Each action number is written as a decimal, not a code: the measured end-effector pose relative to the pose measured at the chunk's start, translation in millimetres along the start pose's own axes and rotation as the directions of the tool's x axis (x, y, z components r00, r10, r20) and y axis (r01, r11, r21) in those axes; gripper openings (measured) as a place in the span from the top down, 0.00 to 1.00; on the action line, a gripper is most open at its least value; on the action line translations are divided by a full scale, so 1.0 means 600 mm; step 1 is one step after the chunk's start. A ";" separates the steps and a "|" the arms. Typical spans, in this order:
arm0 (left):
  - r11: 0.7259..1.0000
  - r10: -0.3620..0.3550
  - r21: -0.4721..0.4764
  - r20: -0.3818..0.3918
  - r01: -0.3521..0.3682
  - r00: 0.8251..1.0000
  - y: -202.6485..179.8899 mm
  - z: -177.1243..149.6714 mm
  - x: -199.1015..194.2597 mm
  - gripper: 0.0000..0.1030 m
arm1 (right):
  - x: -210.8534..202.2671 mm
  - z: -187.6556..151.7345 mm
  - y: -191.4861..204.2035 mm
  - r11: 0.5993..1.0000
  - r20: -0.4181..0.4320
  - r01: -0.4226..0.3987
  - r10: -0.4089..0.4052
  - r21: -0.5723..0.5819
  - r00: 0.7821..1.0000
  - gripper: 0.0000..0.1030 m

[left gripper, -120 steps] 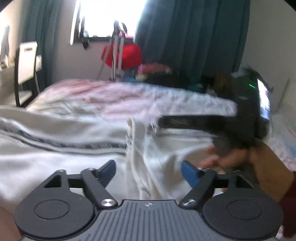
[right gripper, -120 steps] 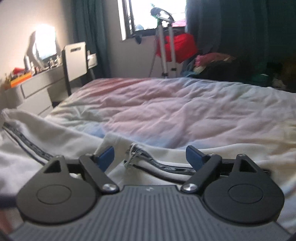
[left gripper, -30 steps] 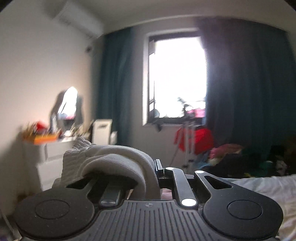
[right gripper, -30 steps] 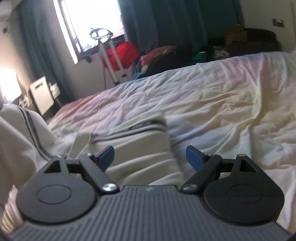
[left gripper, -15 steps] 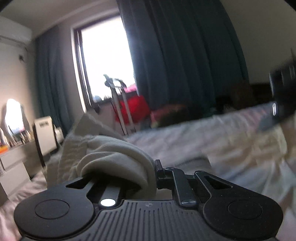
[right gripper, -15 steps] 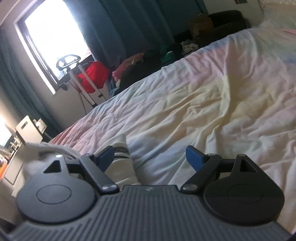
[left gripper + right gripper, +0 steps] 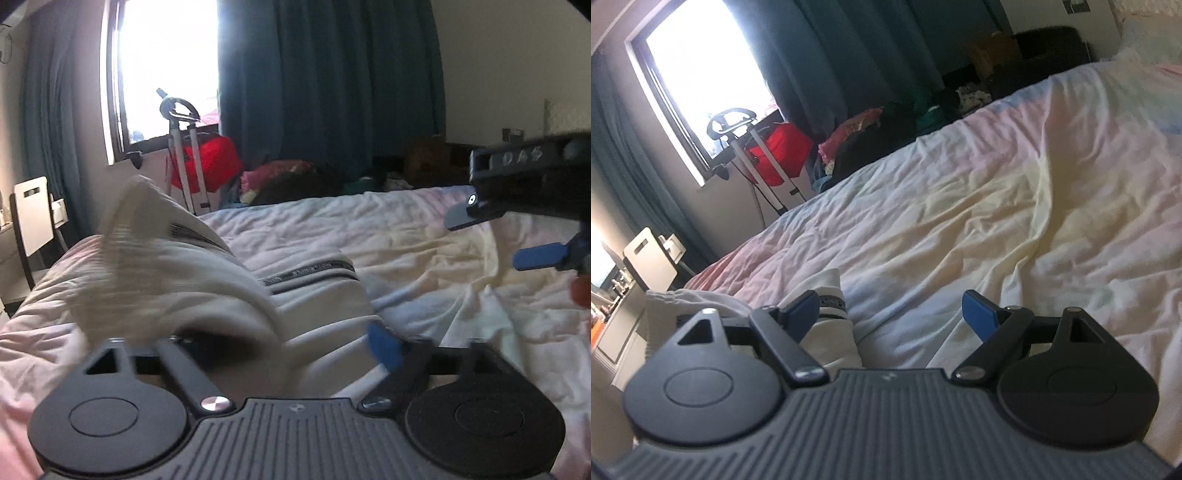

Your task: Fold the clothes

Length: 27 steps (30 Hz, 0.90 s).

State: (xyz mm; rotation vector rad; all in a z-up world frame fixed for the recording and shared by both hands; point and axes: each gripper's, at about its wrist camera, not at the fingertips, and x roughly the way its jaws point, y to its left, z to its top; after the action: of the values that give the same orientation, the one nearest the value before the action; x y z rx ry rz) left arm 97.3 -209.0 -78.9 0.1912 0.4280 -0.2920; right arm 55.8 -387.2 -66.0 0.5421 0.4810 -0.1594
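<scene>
Your left tongs (image 7: 280,343) are opening, and a blurred fold of the cream garment (image 7: 177,280) lies between the jaws, the pads no longer pinching it. The rest of it lies folded on the bed (image 7: 424,258) just ahead. Your right tongs (image 7: 890,314) stand wide open over the sheet, the garment's striped edge beside the left finger (image 7: 801,306).

Daylight is flooding through a window (image 7: 166,70) at eleven o'clock, dark teal curtains (image 7: 325,92) hanging beside it. A rumpled pale bed (image 7: 997,206) is filling the foreground. A white chair (image 7: 31,214) is standing at nine o'clock; plain wall (image 7: 509,66) is showing at one o'clock.
</scene>
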 end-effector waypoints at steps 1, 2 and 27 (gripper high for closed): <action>1.000 -0.013 -0.007 0.002 0.013 1.000 -0.001 -0.012 -0.022 0.15 | -0.002 0.000 0.003 1.000 0.006 -0.001 0.001 -0.009 1.000 0.17; 1.000 -0.023 -0.013 -0.003 0.023 1.000 0.007 -0.012 -0.030 0.15 | -0.005 -0.001 0.006 1.000 0.011 -0.003 0.003 -0.018 1.000 0.17; 0.978 0.138 -0.162 0.027 -0.132 0.990 0.252 -0.018 -0.236 0.12 | -0.068 -0.115 0.176 0.877 0.089 -0.289 0.347 -0.383 0.934 0.17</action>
State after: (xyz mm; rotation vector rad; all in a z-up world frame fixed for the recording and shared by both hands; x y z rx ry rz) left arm 18.1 -30.9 -8.8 0.0575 0.3962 -0.1267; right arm 21.2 -260.4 -49.8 0.2335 0.2525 0.2035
